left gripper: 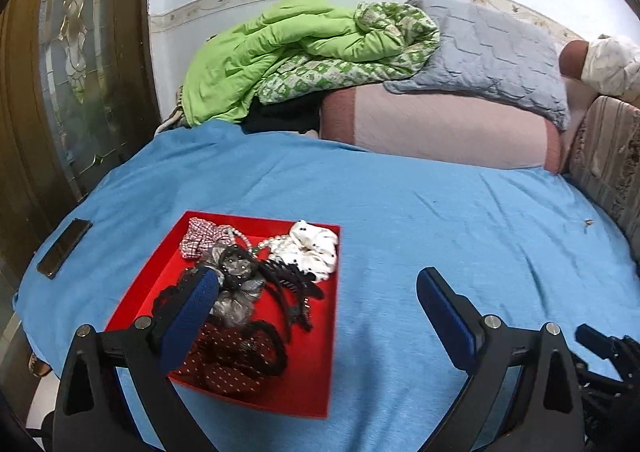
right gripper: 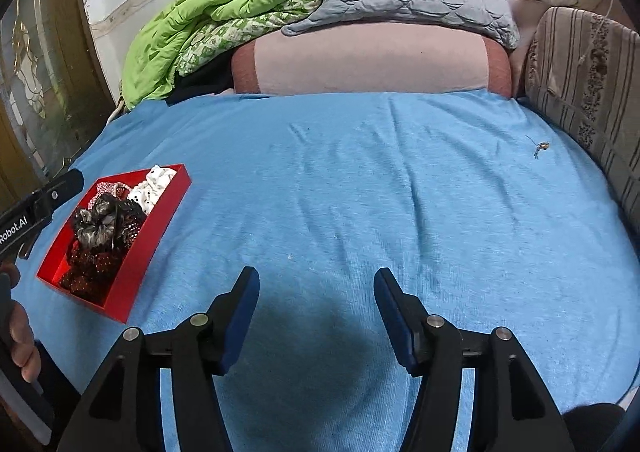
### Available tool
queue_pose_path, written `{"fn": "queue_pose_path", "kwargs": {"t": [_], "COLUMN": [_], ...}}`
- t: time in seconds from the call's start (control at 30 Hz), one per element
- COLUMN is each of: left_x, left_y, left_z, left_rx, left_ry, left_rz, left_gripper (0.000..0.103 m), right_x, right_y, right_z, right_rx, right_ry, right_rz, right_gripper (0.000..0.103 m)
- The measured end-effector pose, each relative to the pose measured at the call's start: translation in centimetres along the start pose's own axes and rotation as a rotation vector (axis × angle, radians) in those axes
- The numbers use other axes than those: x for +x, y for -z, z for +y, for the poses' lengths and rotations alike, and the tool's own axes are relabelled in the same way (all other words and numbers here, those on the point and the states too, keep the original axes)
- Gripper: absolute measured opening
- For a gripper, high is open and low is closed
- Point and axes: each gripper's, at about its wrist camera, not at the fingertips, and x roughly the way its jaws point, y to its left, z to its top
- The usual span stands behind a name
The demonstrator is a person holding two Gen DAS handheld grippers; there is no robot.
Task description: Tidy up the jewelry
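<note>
"Robot.AI" (first letters cut off) marks the left gripper [right gripper: 38,207]; both it and the right gripper [right gripper: 316,284] are spread, empty. Red tray [left gripper: 316,372] holds tangled scrunchies [left gripper: 316,248].

Blue bed [right gripper: 360,191] carries red tray [left gripper: 316,372], phone [left gripper: 64,248].

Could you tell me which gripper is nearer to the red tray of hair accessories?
The left. The left gripper hangs open right at the red tray, one finger over its contents. The right gripper is open over bare blue sheet, with the tray well off to its left.
</note>
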Motion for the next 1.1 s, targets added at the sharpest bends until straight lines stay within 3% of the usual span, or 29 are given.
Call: {"fn": "queue_pose_path", "kwargs": {"t": [0.1,0.27,0.73,1.1], "left_x": [-1.1,-1.2,-7.2,-5.3], "left_y": [0.2,0.7,1.9,4.7], "left_z": [0.3,1.4,3.7,1.6], "left_rx": [-0.012,-0.044,-0.064,-0.016], "left_ry": [0.026,0.096,-0.042,-0.039], "left_rz": [-0.014,0.076,-0.071,0.131], "left_gripper": [0.099,0.099,0.099,0.099], "right_x": [-0.5,-1.3,-3.2,-3.1], "right_y": [0.1,0.4,1.1,2.2], "right_z": [0.5,1.8,4.6,4.9], "right_rx": [-0.011,-0.040,-0.082,-0.100], "right_ry": [-0.005,-0.010,0.021,0.045], "right_rz": [-0.009,-0.022,-0.051,-0.040], "right_gripper": [0.065,0.066,0.074,0.076]}}
